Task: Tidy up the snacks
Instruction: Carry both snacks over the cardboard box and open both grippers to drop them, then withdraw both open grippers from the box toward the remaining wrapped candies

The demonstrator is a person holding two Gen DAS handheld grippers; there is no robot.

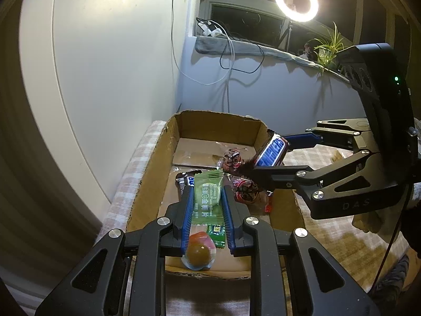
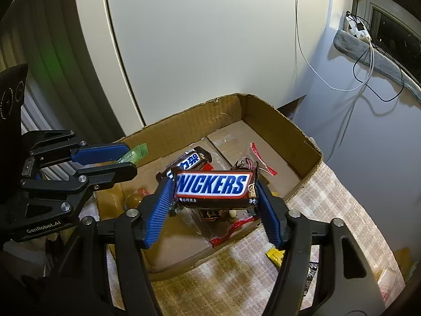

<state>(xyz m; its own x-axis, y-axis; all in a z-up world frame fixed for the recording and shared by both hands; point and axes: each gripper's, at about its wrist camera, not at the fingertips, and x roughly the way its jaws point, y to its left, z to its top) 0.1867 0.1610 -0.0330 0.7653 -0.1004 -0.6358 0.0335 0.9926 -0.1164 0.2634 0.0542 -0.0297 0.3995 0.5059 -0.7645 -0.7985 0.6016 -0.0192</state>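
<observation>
Hiding candies (blurred): gripped Snickers bar [image 2: 212, 186]

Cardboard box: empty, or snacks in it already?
Not empty: the cardboard box already holds a Snickers bar and red-wrapped candies on its floor.

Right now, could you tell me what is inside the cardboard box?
The cardboard box holds another Snickers bar, a round amber candy and red-wrapped sweets. The held Snickers hides whatever lies beneath.

both tongs are matte black linkages with round silver screws and ribbed blue pads; the left tongs [image 1: 206, 197] read "genrobot.ai" on the side, the right tongs [image 2: 214, 192] read "das", with a small green light on the housing
</observation>
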